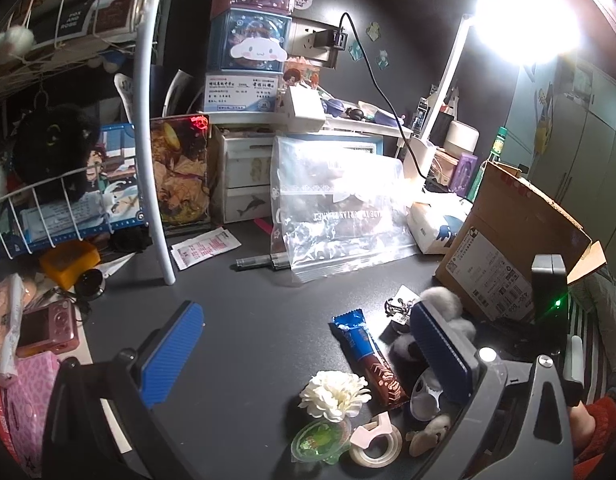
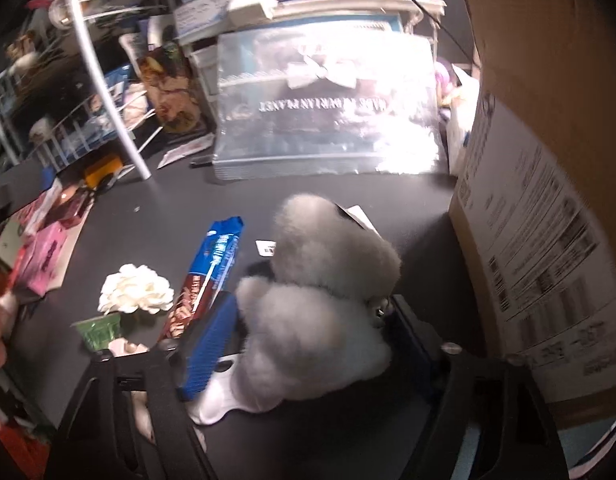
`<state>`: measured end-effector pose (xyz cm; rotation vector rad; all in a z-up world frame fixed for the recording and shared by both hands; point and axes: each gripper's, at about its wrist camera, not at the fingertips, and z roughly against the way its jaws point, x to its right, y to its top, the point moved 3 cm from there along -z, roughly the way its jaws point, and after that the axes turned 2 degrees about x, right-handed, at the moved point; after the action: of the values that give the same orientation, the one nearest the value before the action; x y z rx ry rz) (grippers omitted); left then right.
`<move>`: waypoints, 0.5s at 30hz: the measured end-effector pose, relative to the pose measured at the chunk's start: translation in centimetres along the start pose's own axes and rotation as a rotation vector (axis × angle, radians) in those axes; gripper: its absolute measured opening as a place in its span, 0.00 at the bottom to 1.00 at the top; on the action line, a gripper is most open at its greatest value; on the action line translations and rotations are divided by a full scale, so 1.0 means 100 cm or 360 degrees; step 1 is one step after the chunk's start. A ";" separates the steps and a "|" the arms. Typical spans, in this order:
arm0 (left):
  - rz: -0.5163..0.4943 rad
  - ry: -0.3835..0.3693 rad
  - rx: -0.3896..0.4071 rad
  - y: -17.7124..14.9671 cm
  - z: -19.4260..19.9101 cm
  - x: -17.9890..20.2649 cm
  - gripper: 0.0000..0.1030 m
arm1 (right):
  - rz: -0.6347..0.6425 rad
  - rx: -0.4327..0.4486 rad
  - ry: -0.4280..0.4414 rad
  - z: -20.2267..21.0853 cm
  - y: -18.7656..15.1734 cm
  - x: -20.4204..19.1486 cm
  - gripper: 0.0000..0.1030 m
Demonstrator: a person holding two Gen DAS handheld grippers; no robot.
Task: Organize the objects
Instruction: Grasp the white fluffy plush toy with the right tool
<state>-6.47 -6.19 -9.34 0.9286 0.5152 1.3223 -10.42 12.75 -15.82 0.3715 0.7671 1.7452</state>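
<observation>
**Plush toy between the right fingers, beside the box**

The right gripper (image 2: 304,320) sat low over the dark desk (image 2: 156,216) with a fluffy grey plush toy (image 2: 328,280) filling the gap between its blue-padded fingers (image 2: 206,348). The left pad lay against the toy's flank; the other finger was mostly hidden behind the fur, so whether the jaws had truly clamped or only bracketed it could not be told. The toy's longer axis ran roughly forward along the fingers, its rounded head pointing away from the camera. Just to its right stood the cardboard box (image 2: 540,240), its labelled wall close beside the gripper.

The left gripper (image 1: 304,356) hovered with fingers wide apart and nothing between them. Ahead of it lay a blue-and-brown snack bar (image 1: 368,354), a white fabric flower (image 1: 334,396), a green jelly cup (image 1: 320,442) and a roll of clear tape (image 1: 376,446), all near one another.

Judging by the layout, the right hand was the nearer to the plush, and the box, likely the destination, lay to the right and above, so any transfer would call for a lift over its wall.
</observation>
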 end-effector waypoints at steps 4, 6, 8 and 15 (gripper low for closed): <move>-0.0017 -0.0078 -0.0053 -0.001 -0.006 0.001 1.00 | 0.0007 0.0045 0.0034 0.003 0.000 0.000 0.48; -0.0022 -0.0150 -0.0084 0.000 -0.010 0.005 1.00 | 0.0036 0.0058 0.0033 0.003 -0.001 -0.002 0.47; -0.0023 -0.0231 -0.0125 0.000 -0.014 0.010 1.00 | 0.0039 0.0096 0.0073 0.007 0.001 -0.004 0.47; 0.0000 -0.0536 -0.0174 0.019 -0.009 0.031 0.99 | 0.0166 0.0225 0.0365 0.036 0.028 -0.032 0.47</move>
<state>-7.63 -3.01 -7.80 1.0338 0.1811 1.1514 -9.31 10.45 -10.94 0.3142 1.0561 1.8573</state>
